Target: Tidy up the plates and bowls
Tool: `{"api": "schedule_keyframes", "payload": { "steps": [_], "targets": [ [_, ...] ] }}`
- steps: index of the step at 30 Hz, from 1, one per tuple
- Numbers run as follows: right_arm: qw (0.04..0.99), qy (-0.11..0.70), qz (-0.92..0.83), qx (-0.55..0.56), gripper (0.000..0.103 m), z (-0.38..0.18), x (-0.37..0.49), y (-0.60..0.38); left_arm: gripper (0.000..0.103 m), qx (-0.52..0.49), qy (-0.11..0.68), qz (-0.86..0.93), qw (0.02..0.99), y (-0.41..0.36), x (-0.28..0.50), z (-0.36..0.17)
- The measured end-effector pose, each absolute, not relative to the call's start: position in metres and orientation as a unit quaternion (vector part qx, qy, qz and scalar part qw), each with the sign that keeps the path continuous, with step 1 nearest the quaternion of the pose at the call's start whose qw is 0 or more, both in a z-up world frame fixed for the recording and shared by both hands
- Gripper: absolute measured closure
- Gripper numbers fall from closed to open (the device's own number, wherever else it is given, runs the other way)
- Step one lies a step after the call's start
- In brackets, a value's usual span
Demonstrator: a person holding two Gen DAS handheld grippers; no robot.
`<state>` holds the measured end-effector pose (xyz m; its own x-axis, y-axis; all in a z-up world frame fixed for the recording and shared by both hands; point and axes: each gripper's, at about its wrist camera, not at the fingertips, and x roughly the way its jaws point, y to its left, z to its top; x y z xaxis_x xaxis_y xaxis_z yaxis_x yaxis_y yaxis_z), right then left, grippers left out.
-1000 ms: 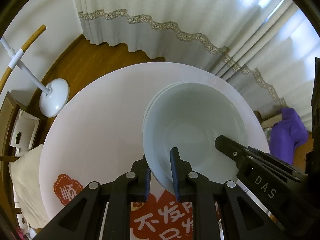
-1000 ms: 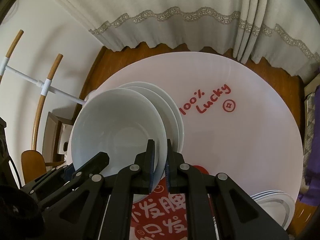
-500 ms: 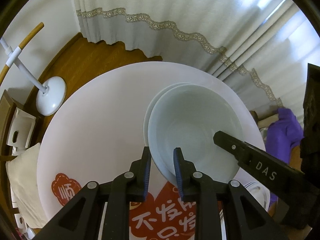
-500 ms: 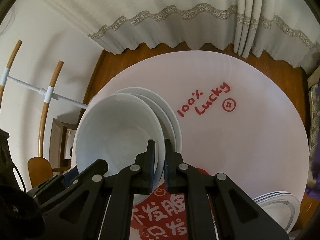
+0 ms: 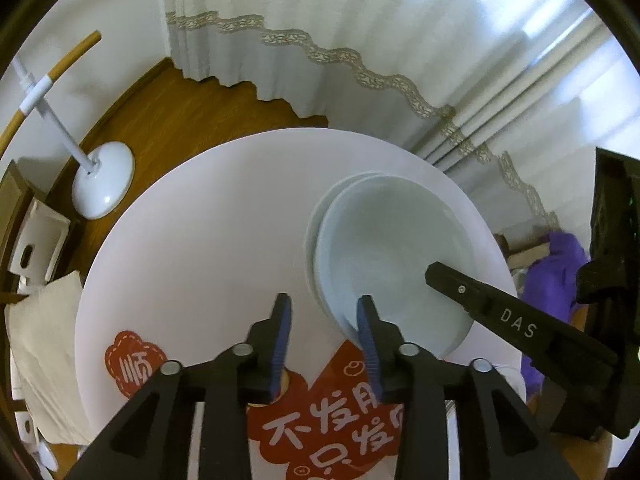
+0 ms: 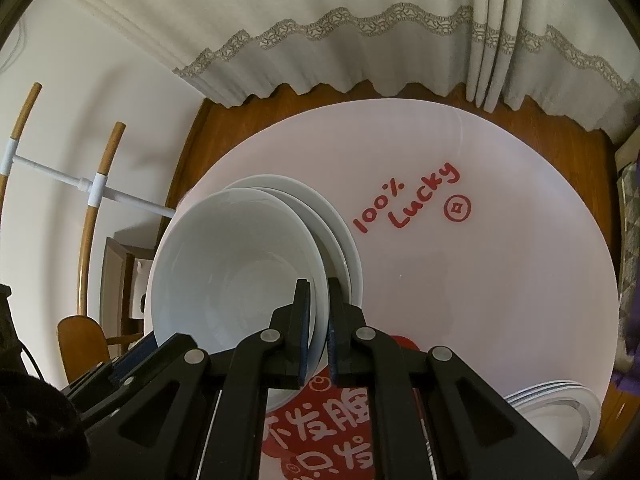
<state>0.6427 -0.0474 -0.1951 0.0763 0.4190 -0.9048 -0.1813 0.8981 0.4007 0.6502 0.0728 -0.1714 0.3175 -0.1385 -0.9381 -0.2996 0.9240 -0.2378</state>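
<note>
Round pink table (image 6: 500,280) before curtains, my right gripper (image 6: 318,320) clamped on top bowl (image 6: 232,264) rim, my left gripper (image 5: 324,320) jaws just opening, bowl's near rim between them, untouched.

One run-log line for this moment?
left tool: opening, off bowl rim | right tool: shut on top bowl | stack on table

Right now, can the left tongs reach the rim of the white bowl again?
Probably yes. The left tongs have just been opening, with the white bowl rim between their blue pads and nothing blocking it. The right tongs grip its opposite rim.
</note>
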Motion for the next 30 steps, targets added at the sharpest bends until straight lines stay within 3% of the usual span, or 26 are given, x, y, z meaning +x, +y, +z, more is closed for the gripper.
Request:
{"api": "schedule_keyframes", "payload": {
  "steps": [30],
  "targets": [
    [0.717,0.670,0.182,0.064,0.092,-0.183,0.647,-0.044,0.066,-0.223,0.601,0.066,0.765,0.088,0.663,-0.187]
  ]
}}
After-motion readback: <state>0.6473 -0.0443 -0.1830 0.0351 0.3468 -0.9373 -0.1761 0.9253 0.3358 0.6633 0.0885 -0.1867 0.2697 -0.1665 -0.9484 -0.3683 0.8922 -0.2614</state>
